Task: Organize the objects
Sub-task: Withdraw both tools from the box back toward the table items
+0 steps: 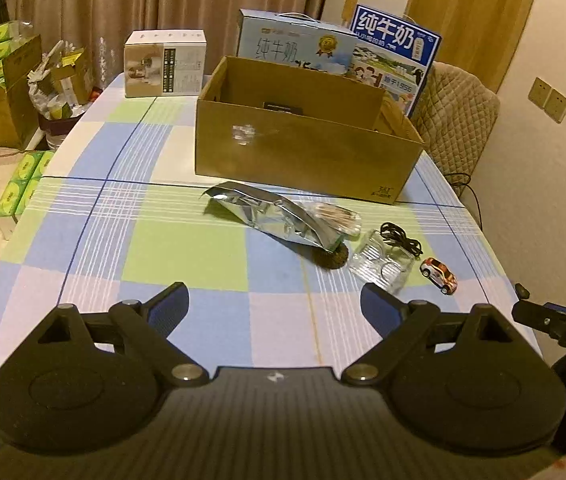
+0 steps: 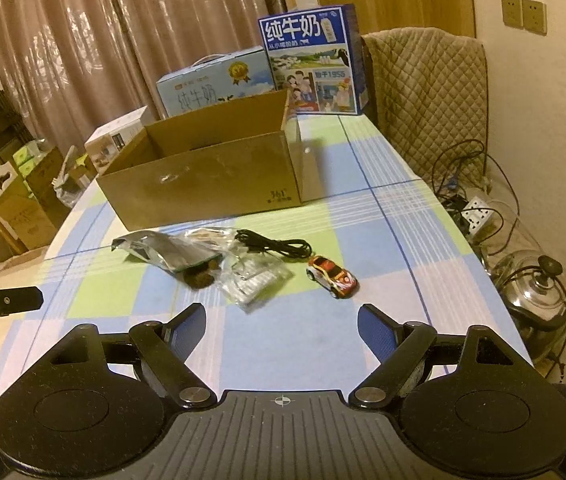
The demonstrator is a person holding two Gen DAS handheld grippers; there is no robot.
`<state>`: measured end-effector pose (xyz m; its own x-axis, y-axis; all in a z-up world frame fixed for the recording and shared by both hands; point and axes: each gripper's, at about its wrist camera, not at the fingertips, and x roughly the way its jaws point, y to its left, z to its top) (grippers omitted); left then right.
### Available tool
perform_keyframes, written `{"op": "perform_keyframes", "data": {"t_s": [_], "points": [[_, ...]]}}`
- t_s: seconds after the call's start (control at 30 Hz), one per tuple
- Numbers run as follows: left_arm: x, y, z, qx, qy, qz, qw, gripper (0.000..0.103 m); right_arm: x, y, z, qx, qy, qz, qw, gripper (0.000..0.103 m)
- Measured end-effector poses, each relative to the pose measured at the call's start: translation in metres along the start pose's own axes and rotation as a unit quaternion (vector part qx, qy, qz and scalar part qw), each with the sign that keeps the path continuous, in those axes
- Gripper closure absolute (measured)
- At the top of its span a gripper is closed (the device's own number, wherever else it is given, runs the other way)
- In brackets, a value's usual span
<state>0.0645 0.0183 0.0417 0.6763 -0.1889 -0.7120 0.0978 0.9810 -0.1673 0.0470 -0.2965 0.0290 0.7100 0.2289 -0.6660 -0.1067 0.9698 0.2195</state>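
An open brown cardboard box (image 1: 307, 152) (image 2: 211, 184) stands on the checked tablecloth. In front of it lie a silver foil pouch (image 1: 267, 216) (image 2: 159, 252), a clear bag of small sticks (image 1: 339, 216), a dark round lump (image 1: 333, 258) (image 2: 199, 278), a clear plastic packet (image 1: 383, 260) (image 2: 253, 280), a black cable (image 1: 399, 236) (image 2: 279, 246) and a small orange toy car (image 1: 439, 274) (image 2: 333, 276). My left gripper (image 1: 273, 300) is open, short of the pile, with nothing between its fingers. My right gripper (image 2: 281, 322) is open too, just before the packet and car.
Two blue milk cartons (image 1: 395, 56) (image 2: 311, 56) and a white product box (image 1: 165, 64) stand behind the cardboard box. A quilted chair (image 2: 431, 92) is at the far right. Cables, a power strip (image 2: 479, 212) and a glass lid (image 2: 539, 284) lie off the table's right edge.
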Motion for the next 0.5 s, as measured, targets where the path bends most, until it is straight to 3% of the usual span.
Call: {"op": "perform_keyframes", "data": {"t_s": [0.5], "points": [[0.014, -0.008, -0.003, 0.007, 0.017, -0.017, 0.9997, 0.012, 0.020, -0.018, -0.001, -0.009, 0.020, -0.010, 1.000, 0.023]]}}
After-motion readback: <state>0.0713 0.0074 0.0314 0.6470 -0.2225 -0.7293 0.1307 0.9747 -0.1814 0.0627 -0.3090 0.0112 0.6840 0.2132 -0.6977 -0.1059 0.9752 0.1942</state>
